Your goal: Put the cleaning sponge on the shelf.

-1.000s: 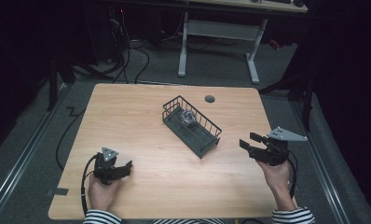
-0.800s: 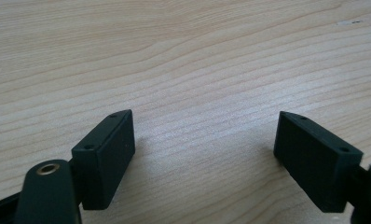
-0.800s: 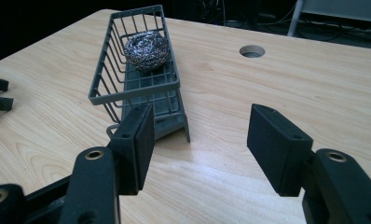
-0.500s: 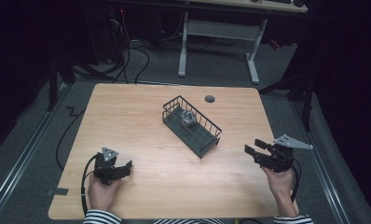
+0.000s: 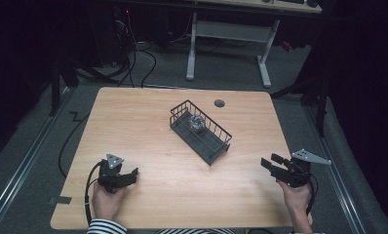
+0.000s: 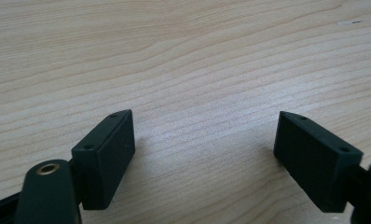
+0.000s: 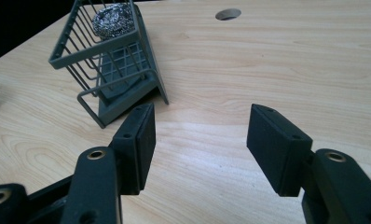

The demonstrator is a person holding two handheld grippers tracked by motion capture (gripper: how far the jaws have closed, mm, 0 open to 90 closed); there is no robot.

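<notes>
Wire basket (image 5: 201, 131) lying diagonally, far-left to near-right, steel scourer (image 5: 197, 122) at far end, left gripper (image 5: 128, 176) and right gripper (image 5: 271, 163) both spread apart

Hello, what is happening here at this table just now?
A person sits at a wooden table with tongs in each hand. The left tongs and the right tongs are both open and hold nothing, near the front edge. In the middle stands a dark wire basket with a steel scrubbing ball in its far end. Neither tongs touch it.
</notes>
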